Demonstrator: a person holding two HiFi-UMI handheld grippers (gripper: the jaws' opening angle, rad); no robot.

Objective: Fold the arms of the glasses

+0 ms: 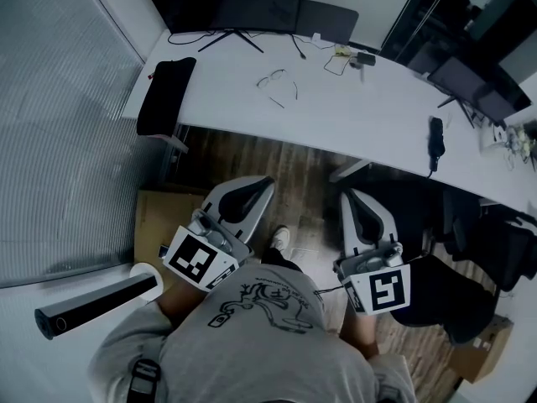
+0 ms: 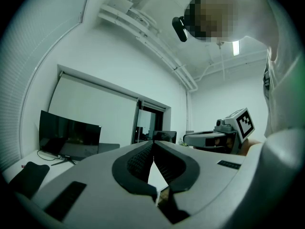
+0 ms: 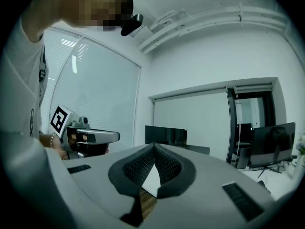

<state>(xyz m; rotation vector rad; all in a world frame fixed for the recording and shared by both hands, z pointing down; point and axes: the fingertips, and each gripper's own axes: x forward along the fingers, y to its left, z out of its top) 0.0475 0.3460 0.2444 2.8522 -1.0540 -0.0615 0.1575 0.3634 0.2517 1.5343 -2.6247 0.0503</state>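
Located: thin dark wire-framed glasses [image 1: 273, 81] on long white surface [image 1: 361, 120]. Lies toward the far side, just in front of black flat monitor [image 1: 225, 2], well apart from both grippers. Small in the head view; absent from both gripper views.

Handling, as judged: light, springy wire, fragile at hinges and lenses, likely to skate on the smooth top. Best steadied gently at the bridge or a rim corner with one pair, then pushed at an arm near its free end with the other. No pressure on lenses.

Orientation: lens front seemingly at the far left, long axis roughly left to right across the surface. Arms apparently unfolded, trailing toward the near right. Too small for certainty.

Left tongs [image 1: 267, 181] pressed together, nothing between. Right tongs [image 1: 346, 196] likewise closed up and empty. Both roughly level over brown wooden floor [image 1: 294, 162], short of the surface edge.
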